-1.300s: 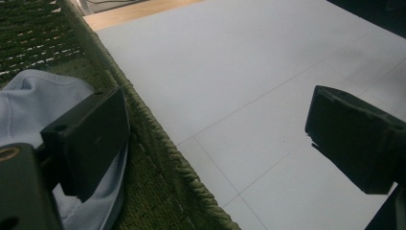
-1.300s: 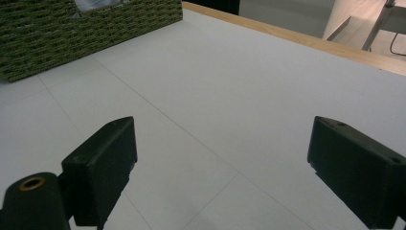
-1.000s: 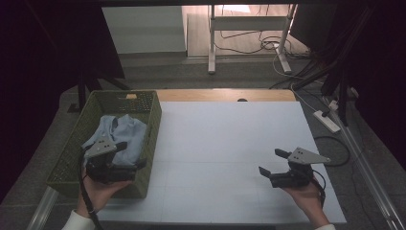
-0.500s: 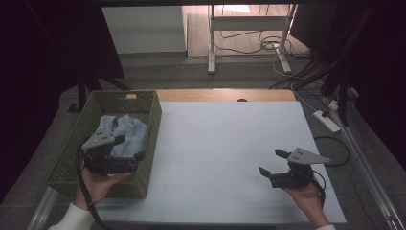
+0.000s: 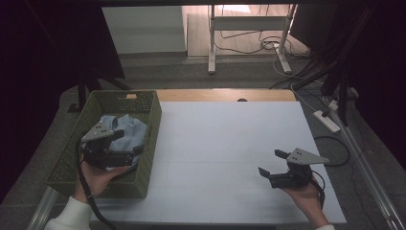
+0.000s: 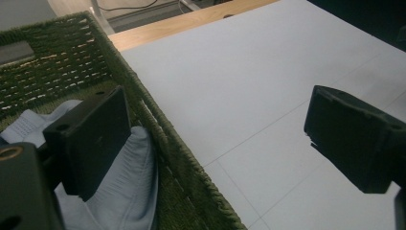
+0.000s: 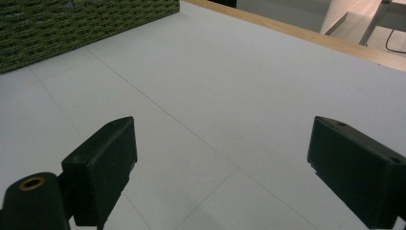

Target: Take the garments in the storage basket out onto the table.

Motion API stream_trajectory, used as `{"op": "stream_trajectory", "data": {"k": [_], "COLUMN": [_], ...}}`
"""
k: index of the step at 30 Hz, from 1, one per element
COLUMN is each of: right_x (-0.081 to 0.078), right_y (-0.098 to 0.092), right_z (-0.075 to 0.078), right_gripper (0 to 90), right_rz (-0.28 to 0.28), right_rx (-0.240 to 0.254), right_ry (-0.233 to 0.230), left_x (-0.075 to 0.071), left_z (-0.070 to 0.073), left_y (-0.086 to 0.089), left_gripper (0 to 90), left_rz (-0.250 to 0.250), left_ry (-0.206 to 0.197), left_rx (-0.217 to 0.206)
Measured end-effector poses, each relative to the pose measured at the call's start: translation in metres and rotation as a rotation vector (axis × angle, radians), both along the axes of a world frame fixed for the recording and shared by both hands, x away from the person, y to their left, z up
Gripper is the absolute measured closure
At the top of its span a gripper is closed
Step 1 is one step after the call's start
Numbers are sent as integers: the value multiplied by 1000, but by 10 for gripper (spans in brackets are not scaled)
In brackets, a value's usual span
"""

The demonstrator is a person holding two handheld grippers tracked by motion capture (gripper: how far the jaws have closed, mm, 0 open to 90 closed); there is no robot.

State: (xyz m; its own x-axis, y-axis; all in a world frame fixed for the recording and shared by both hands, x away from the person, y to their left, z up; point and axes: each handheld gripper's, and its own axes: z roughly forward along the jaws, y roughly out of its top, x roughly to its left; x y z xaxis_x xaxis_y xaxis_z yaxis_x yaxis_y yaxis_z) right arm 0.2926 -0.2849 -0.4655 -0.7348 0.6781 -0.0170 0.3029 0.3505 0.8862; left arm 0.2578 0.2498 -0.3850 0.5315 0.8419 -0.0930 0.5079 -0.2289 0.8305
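Two hands come in from the near edge of the worktop (image 5: 230, 143), each holding a gripper. On the person's right, the right gripper (image 5: 274, 166) hangs just above the bare white surface near the front corner, its fingers (image 7: 103, 165) spread wide apart with nothing between them; its own view looks across the pale sheet toward the green wall of the basket (image 7: 72, 24) and the wooden strip at the worktop's back edge. On the person's left, the left gripper (image 5: 129, 143) sits over the near part of the woven green basket (image 5: 148, 139), which stands at the left side of the worktop. Its fingers (image 6: 91, 139) are also wide apart and straddle the basket's right wall: one is inside, against or just above a light blue cloth (image 5: 127, 132), while the other hangs outside over the white sheet. The cloth lies bunched in the basket, filling its middle and pressed up to the right wall; I can't tell whether the inner finger actually touches it. Farther off, beyond the wooden edge, metal legs of a stand (image 5: 249, 28) and loose cables (image 5: 268, 45) lie on the floor, and a white power strip (image 5: 326, 120) rests on the floor to the right.
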Motion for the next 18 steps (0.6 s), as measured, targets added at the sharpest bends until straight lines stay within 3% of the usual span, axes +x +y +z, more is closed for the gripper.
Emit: {"op": "stream_trajectory", "data": {"k": [18], "right_x": [0], "right_y": [1], "right_z": [-3], "right_gripper": [101], "right_rz": [13], "right_rx": [-2], "right_ry": [0], "left_x": [17], "left_z": [1], "left_y": [17], "left_gripper": [91], "left_rz": [29], "left_ry": [22], "left_rx": [-12]}}
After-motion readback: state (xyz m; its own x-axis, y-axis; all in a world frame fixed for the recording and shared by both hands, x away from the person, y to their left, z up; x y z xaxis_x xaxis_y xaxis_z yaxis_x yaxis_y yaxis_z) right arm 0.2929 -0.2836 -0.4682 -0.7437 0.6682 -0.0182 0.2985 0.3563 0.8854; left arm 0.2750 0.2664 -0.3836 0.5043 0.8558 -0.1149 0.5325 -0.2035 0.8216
